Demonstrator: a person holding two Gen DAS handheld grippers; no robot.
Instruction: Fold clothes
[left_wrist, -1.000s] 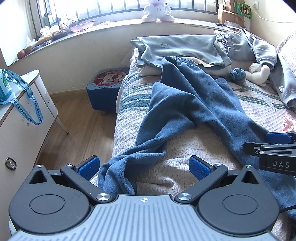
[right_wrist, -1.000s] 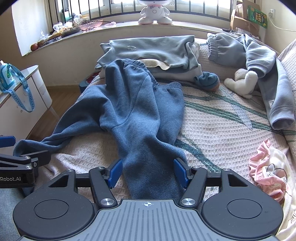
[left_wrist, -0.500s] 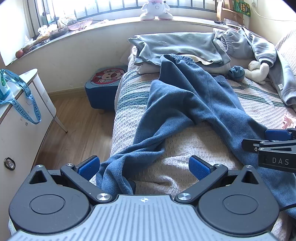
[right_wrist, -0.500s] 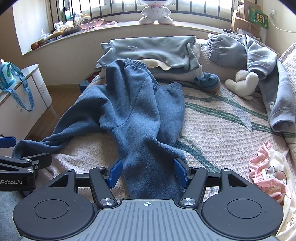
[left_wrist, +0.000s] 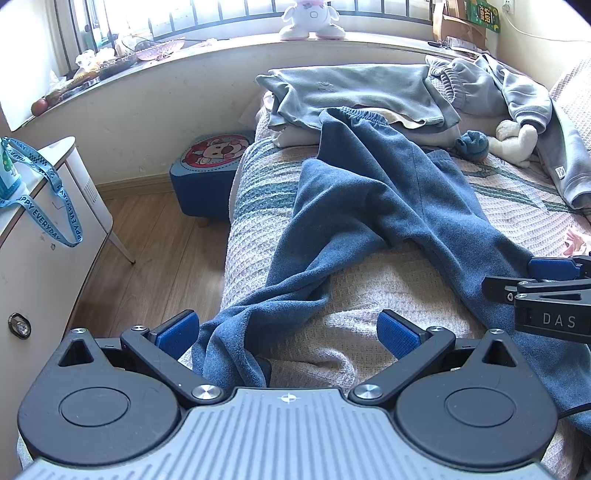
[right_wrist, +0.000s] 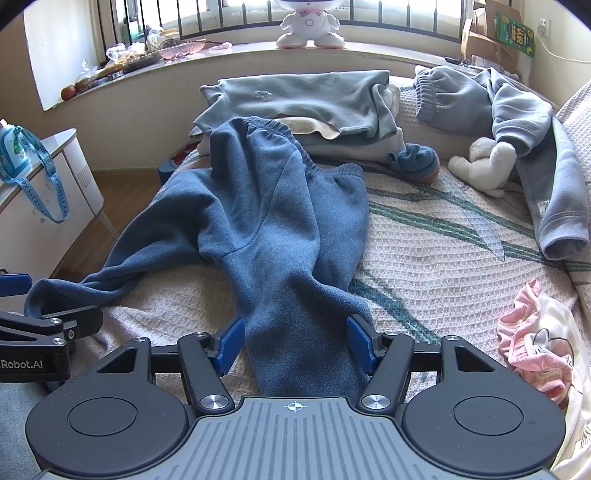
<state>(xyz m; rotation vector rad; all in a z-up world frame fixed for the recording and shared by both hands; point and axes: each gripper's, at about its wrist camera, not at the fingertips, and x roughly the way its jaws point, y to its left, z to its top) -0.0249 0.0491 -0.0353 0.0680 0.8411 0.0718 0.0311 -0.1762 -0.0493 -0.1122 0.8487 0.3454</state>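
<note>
Trousers: blue fleece trousers (right_wrist: 273, 229) lie crumpled on the bed (right_wrist: 436, 251), waistband up against the folded pile (right_wrist: 303, 99) at the far edge, both legs running back toward me at the near edge.

Left leg: the hem (left_wrist: 225, 354) droops near the bed's left edge, twisted and narrow, just inside my left gripper (left_wrist: 288, 328).

Right leg: the hem (right_wrist: 303, 362) lies flat at the near edge, between the pads of my right gripper (right_wrist: 295, 343).

Left jaws: spread wide; the hem sits beside the left pad (left_wrist: 177, 328), the right pad well clear of it. Nothing gripped.

Right jaws: apart, one pad on each side of the leg. From here I cannot tell whether they touch the cloth; it does not look pinched.

Step, as I judge it: taking both hems, ready to carry the legs up to the waistband.

Risk, left side: the hem is off-centre in my jaws. Closing as I stand could catch only a fold, or bedcover with it, and the leg could slide off the edge toward the floor (left_wrist: 155, 243).

Risk, right side: the leg is nearly as wide as my opening, so closing would bunch it rather than pinch the hem cleanly.

Risk, the fold: the legs are splayed and the left one twisted, so lifting now would set a crooked crease.

Risk, far edge: the waistband rests on the pile; dragging may pull that over.
</note>
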